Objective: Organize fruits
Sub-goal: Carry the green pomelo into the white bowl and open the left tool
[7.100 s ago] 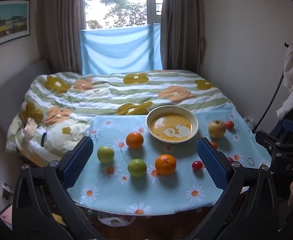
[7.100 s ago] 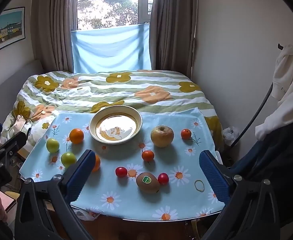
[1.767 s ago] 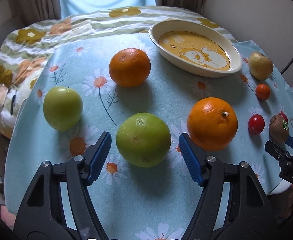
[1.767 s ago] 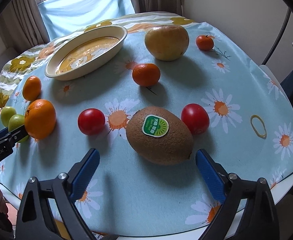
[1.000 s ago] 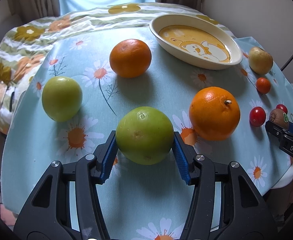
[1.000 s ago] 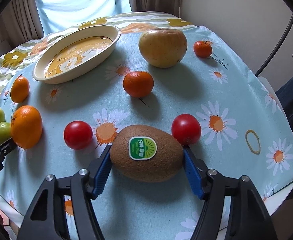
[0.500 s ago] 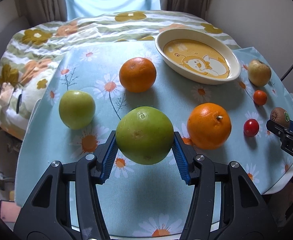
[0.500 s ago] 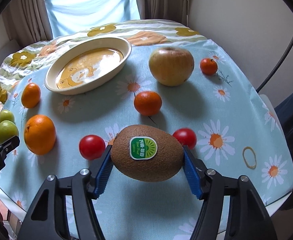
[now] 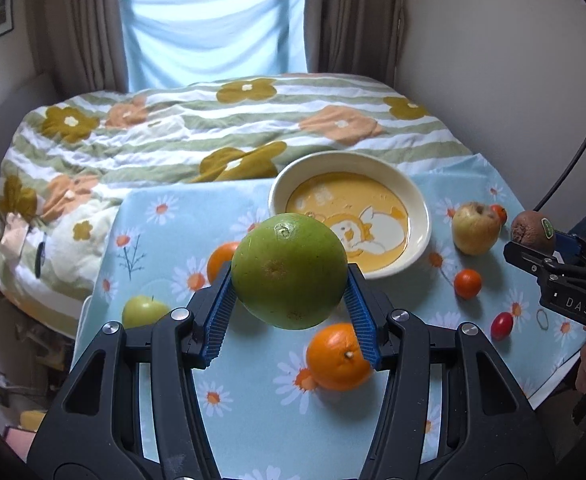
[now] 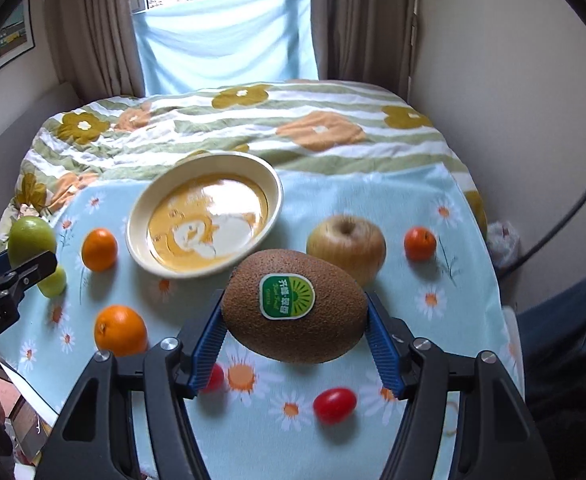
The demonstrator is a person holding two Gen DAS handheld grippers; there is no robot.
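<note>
My left gripper [image 9: 291, 312] is shut on a large green fruit [image 9: 289, 270] and holds it in the air above the table. My right gripper [image 10: 295, 330] is shut on a brown kiwi [image 10: 295, 306] with a green sticker, also lifted clear of the cloth. The cream bowl [image 9: 419, 202] with a yellow cartoon bottom stands empty at the table's back; it also shows in the right wrist view [image 10: 271, 178]. The kiwi [image 9: 531, 230] shows at the right of the left wrist view, and the green fruit [image 10: 31, 238] at the left of the right wrist view.
On the daisy tablecloth [image 9: 253, 364] lie two oranges [image 10: 121, 330] [image 10: 99, 249], a small green apple [image 9: 145, 310], a yellow apple [image 10: 347, 244], two small tangerines [image 9: 467, 283] [image 10: 420, 243] and cherry tomatoes [image 10: 335, 404]. A quilted bed [image 9: 213, 128] lies behind.
Both grippers closed on their fruits about a second ago and have since lifted them up and back from the table, so the table looks farther away.
</note>
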